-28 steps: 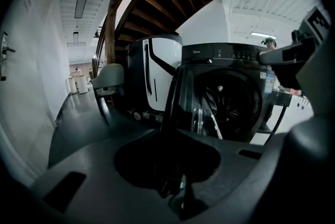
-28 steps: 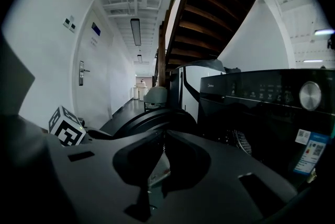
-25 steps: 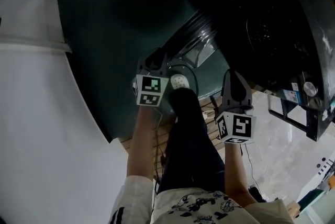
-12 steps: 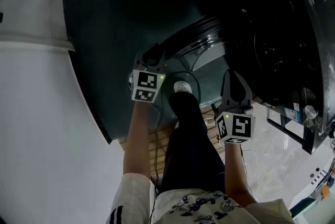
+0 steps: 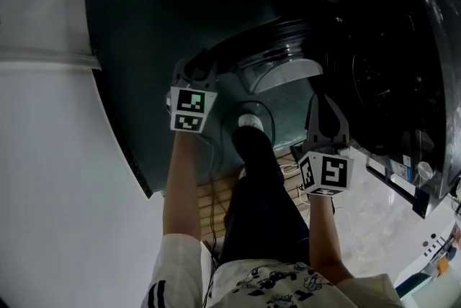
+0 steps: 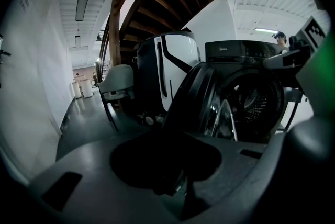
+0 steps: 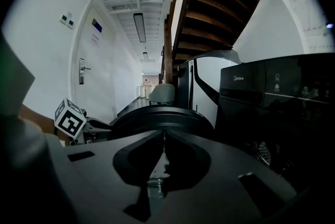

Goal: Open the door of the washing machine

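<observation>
The dark washing machine [image 5: 389, 69] stands at the right with its drum [image 6: 256, 100] exposed. Its round door [image 5: 277, 55] is swung out; in the left gripper view the door [image 6: 194, 93] shows edge-on. My left gripper [image 5: 198, 68] is at the door's outer rim. That rim runs into the dark gap of the left gripper [image 6: 170, 139]; its jaws have just been opening a little, and the pads are hidden. My right gripper [image 5: 322, 103] hovers beside the machine's front, apart from the door. The right gripper [image 7: 162, 135] is shut on nothing.
A white and black appliance [image 6: 167, 66] stands behind the door, beside the washing machine. A pale chair [image 6: 118, 81] sits further down the corridor. A white wall [image 5: 43, 155] runs along the left. My legs and cables lie on the floor [image 5: 248, 177] between the grippers.
My left gripper has moved left and away from the machine with the door's rim, and the door has swung wider. The right gripper has stayed at about the same spot in the view.
</observation>
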A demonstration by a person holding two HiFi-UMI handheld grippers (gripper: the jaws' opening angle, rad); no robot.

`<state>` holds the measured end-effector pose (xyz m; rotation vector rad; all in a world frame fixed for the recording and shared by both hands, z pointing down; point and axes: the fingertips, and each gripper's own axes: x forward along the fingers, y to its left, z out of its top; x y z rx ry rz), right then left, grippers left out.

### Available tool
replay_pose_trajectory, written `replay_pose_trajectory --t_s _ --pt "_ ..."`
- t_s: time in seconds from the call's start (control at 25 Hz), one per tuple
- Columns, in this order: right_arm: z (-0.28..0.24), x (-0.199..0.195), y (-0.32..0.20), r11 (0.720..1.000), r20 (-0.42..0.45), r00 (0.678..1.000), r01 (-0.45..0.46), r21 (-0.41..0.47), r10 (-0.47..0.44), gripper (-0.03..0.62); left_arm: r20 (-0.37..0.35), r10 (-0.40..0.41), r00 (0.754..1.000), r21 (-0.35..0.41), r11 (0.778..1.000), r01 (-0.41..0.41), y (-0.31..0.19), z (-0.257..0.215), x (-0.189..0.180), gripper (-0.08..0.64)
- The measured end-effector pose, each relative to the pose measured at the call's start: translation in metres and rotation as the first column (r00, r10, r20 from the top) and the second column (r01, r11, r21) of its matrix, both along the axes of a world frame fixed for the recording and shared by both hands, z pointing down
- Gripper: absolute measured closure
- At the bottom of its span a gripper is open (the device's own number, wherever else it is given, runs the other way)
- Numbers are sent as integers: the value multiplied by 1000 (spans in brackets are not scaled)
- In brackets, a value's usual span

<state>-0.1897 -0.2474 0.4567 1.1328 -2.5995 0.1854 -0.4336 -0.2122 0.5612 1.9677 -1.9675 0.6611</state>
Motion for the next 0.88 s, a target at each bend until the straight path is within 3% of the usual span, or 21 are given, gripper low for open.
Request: replay_pose_trajectory --t_s 0.44,0.88 --pt "14 3 -18 1000 -6 1000 -7 -21 7 568 21 -72 997 19 997 72 -20 -2 -29 477" --pt "12 4 -28 1000 0 1000 -16 -13 16 568 29 -88 996 11 996 87 -29 -3 -38 477"
